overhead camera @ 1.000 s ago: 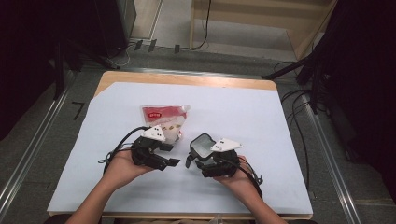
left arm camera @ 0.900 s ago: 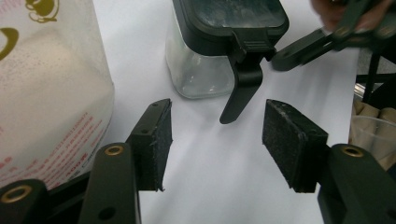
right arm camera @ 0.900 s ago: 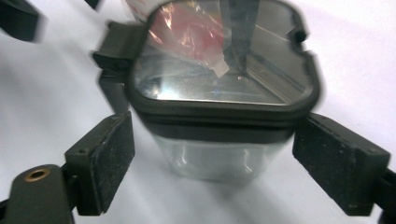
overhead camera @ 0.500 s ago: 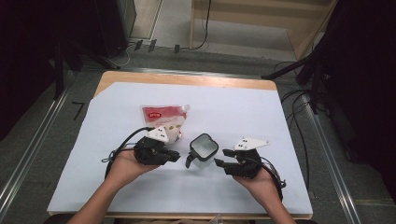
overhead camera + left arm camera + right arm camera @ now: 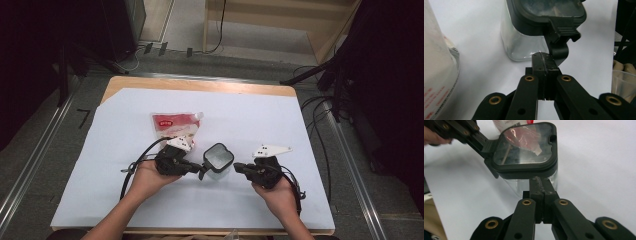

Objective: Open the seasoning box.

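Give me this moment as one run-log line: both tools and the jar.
left tool: shut, tips at lid latch | right tool: shut, empty, at jar side | jar: upright, lid on | pouch: behind jar

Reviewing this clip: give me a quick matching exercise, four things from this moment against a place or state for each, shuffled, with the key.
1. left tool
2. right tool
3. clear jar
4. red and white pouch

A. stands between the two tools
B. lies on the sheet beyond the left hand
C. shut, tips at the jar's lid latch
D. shut, empty, on the jar's other side

Pairs: 1-C, 2-D, 3-A, 4-B
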The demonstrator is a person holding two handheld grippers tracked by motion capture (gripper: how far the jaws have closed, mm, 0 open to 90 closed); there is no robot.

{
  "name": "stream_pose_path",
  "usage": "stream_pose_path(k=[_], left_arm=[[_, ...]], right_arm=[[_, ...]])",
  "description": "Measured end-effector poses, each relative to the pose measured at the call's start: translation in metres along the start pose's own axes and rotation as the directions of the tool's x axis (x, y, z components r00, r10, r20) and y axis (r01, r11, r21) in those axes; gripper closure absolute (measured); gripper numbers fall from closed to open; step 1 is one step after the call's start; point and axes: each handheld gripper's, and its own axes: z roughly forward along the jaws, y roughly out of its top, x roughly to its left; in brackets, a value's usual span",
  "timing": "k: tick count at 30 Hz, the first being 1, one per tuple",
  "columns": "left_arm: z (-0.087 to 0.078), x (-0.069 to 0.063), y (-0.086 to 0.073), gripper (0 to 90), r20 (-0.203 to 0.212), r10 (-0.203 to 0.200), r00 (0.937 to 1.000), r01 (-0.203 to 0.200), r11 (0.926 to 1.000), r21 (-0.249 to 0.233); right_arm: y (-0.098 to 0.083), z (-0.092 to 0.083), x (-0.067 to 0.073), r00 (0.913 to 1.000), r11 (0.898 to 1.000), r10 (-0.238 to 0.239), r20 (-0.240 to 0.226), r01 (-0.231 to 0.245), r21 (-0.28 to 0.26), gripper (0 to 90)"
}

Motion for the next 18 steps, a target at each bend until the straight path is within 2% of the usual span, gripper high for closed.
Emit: stream_pose_path(k=[2,3,4,7,12,15,18], left_arm=[[0.0008,0.0009,0.0003,90.0,0.004,-0.013,0.9999,0.013,0.9999,0.003],[0.0014,0.0011,0.0005,90.0,0.006,-0.023,0.9997,0.023,0.9997,-0.001],[0.0017,0.001,0.0006,90.0,0.006,-0.02,0.9998,0.02,0.9998,-0.003],[0.0032,-0.0014,0.0017,90.0,-0.001,-0.004,1.0,0.004,1.0,-0.004],[0.0063,-0.0017,0.0014,90.0,0.01,-0.017,0.9998,0.017,0.9998,-0.005],[0.0078,-0.0037,0.0034,90.0,-0.011,-0.003,0.9999,0.002,1.0,-0.009],[0.0086,-0.0057,0.0042,90.0,-0.019,-0.005,0.9998,0.005,0.9999,-0.015]], right_arm=[[0.0014,0.0016,-0.0001,0.9996,1.0,0.027,-0.009,-0.027,0.003,90.0],[0.0023,0.003,-0.0002,0.9997,1.0,0.024,-0.011,-0.024,0.007,90.0],[0.0041,0.0054,0.0006,0.9999,1.0,0.008,-0.008,-0.008,0.014,90.0],[0.0059,0.0064,-0.0001,1.0,1.0,0.0,-0.007,0.0,0.001,90.0],[0.0072,0.0065,-0.0015,1.0,1.0,0.006,0.0,-0.006,0.0,90.0],[0.007,0.0065,-0.0023,1.0,1.0,0.003,0.003,-0.003,-0.001,90.0],[0.0071,0.0065,-0.0023,1.0,1.0,0.001,0.007,-0.001,-0.002,90.0]])
